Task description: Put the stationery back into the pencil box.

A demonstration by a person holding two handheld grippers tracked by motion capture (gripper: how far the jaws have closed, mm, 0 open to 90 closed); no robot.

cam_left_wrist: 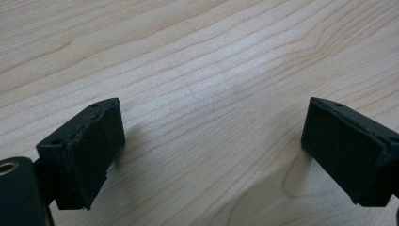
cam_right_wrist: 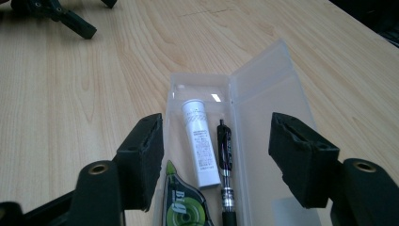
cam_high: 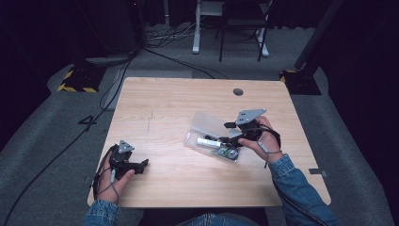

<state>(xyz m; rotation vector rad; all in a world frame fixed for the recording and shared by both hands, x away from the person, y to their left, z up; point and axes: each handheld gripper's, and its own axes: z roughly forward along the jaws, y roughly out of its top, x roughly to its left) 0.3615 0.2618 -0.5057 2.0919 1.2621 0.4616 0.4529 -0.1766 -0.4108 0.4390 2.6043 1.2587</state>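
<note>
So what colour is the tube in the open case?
White tube; the right gripper view shows it best.

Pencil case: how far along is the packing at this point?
Done: the white tube, black pen and green correction tape lie inside the clear pencil case. In hand: nothing; the right gripper hovers open above them, and the left gripper is open over bare table. Left: probably closing the lid, which lies folded open.

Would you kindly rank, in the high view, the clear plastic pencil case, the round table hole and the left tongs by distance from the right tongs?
1. Clear plastic pencil case: open, right below the right tongs.
2. Round table hole: toward the far edge.
3. Left tongs: across the table, near its left front corner.
</note>
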